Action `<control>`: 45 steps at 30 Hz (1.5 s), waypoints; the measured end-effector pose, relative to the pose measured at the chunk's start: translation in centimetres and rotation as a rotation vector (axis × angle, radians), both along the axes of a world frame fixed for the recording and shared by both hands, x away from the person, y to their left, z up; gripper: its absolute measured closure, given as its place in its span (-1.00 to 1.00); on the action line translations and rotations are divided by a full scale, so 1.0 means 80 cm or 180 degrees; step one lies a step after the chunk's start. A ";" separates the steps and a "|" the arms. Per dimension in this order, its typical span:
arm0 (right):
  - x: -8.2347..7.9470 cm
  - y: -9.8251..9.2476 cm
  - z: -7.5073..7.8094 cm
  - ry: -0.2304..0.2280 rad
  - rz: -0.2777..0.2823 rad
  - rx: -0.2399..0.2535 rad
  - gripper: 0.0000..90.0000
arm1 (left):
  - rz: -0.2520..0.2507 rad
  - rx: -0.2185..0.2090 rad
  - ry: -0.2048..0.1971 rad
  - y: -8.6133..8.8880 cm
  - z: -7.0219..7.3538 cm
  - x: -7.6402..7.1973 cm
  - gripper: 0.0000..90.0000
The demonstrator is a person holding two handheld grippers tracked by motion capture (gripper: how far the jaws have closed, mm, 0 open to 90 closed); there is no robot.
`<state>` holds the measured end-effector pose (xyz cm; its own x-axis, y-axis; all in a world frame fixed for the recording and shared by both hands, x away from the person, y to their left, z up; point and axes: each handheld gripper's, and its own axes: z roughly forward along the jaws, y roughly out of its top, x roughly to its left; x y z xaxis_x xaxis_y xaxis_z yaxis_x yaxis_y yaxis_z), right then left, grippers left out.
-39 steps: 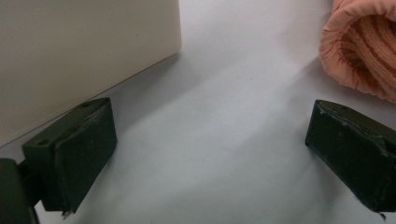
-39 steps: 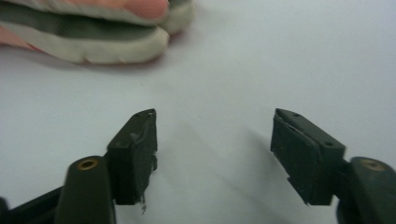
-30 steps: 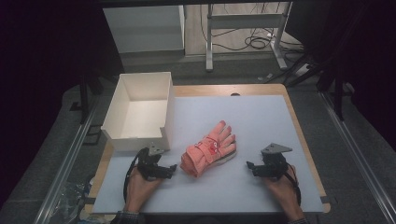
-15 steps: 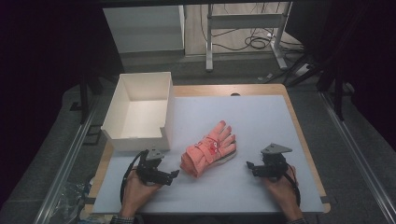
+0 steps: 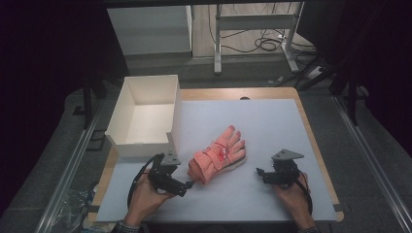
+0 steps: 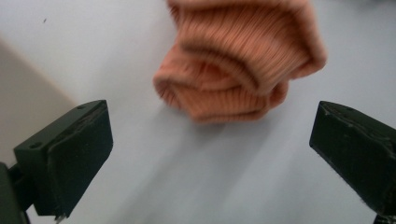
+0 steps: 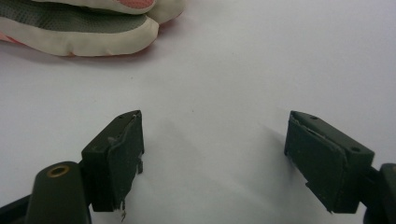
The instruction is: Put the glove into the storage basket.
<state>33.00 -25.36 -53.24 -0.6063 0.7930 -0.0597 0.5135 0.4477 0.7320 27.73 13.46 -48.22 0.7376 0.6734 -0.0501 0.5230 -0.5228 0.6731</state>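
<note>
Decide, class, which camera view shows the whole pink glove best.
The high view: the pink glove lies there complete, cuff to fingertips, on the white table. The left gripper view shows just its blurred ribbed cuff; the right gripper view catches pale, grey-patched fingertips at the top edge.

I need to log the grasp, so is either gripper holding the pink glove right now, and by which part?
Nothing is held. The left gripper stands open just short of the pink glove's ribbed cuff, and the right gripper is open over bare table.

Both handheld matte-black two-jaw grippers, left (image 5: 190, 184) and right (image 5: 259, 171), carry grey three-cornered plates and black trailing cables; left cuff plaid.
</note>
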 end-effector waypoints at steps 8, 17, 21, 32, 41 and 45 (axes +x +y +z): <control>0.000 0.000 0.000 -0.0001 0.0001 -0.0002 -0.55 | -0.0133 0.0118 0.0039 -0.030 0.021 0.023 -1.00; 0.000 0.000 0.000 0.0001 -0.0001 0.0001 -0.55 | -0.0259 0.0195 0.0075 -0.070 0.035 0.054 -1.00; 0.000 0.000 0.000 0.0001 0.0000 0.0001 -0.55 | -0.0318 0.0282 0.0117 -0.090 0.030 0.070 -1.00; 0.000 0.000 0.000 -0.0001 0.0002 0.0001 -0.55 | -0.0383 0.0700 0.0277 -0.112 -0.013 0.088 -1.00; 0.000 0.000 0.000 0.0000 0.0002 0.0001 -0.55 | -0.0398 0.0732 0.0399 -0.107 -0.042 0.090 -1.00; 0.000 0.000 0.000 0.0000 0.0002 0.0000 -0.55 | -0.0442 0.0696 0.0439 -0.107 -0.050 0.087 -0.86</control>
<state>33.00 -25.38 -53.25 -0.6068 0.7926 -0.0598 0.5132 0.4481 0.7321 34.71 4.88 -52.25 0.8198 0.5723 -0.0210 0.5150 -0.7207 0.4641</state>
